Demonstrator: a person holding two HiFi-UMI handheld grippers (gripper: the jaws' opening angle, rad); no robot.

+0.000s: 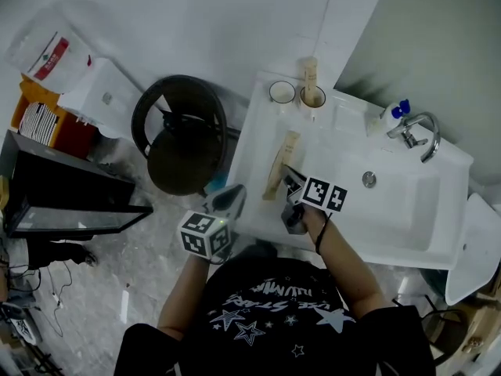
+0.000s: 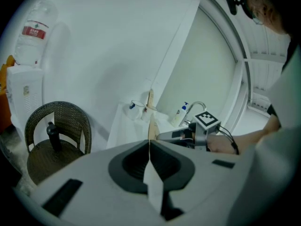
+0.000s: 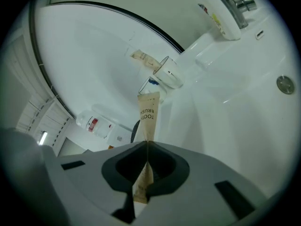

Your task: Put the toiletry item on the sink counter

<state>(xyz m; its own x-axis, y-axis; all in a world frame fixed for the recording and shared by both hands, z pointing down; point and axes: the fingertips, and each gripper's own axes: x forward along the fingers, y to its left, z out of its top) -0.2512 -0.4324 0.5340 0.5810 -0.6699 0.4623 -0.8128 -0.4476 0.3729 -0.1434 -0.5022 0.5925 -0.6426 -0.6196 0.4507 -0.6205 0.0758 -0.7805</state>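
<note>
The head view looked steeply down from above the person onto the white ceramic sink counter, with the dark round wicker chair at 9 o'clock. The left gripper view sat low off the counter's edge, facing across it toward the wall, with the chair at 8 o'clock. The right gripper view lay close over the counter, tilted, facing the two white cups at 12 o'clock. All three views shared the cups, the curved chrome tap and the tan paper toothbrush packet.

The words "TOOTH BRUSH" can be read in dark capitals running along the beige toothbrush packet, while the print on the red label of the water bottle and the pale lettering across the person's black shirt cannot be made out.
</note>
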